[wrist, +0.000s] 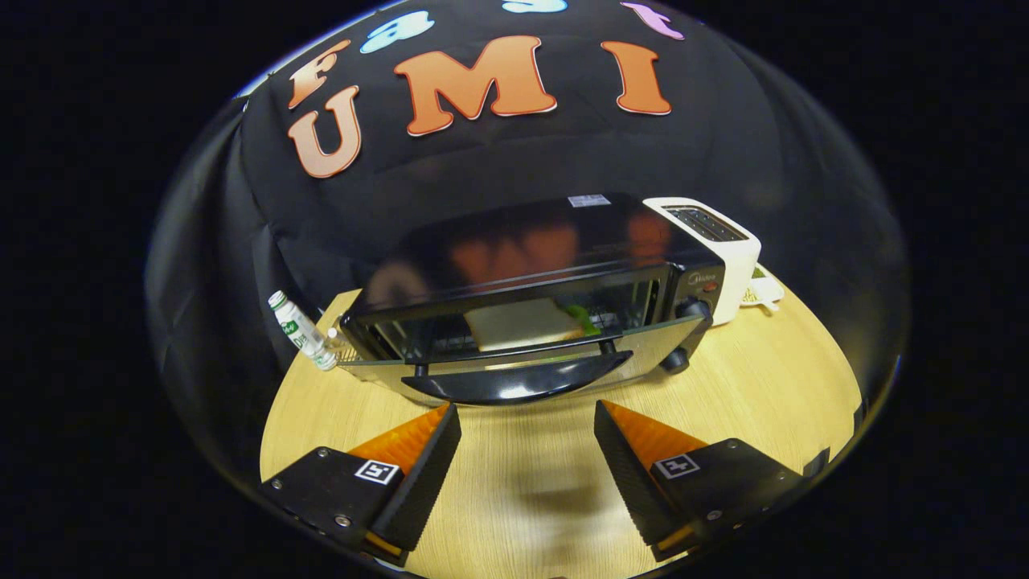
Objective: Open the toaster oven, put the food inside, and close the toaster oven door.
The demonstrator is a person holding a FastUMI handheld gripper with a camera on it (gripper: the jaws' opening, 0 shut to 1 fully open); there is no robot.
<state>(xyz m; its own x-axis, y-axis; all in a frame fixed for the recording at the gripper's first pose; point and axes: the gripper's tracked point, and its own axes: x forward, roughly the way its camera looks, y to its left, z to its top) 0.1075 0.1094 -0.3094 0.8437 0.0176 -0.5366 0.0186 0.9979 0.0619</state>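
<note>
Wooden table point(764, 386) carries the toaster oven point(530, 281), door point(522, 366) down, sandwich point(526, 323) inside, just ahead of the empty gripper point(526, 434), fingers wide apart

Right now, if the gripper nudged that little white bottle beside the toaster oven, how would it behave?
The bottle is slim and tall with a narrow base, and looks tilted, so it would probably tip rather than slide. Round-bodied, it would likely roll across the smooth wooden table once down. It looks like light plastic, so easy to shift. The gripper is open, short of the oven door.
</note>
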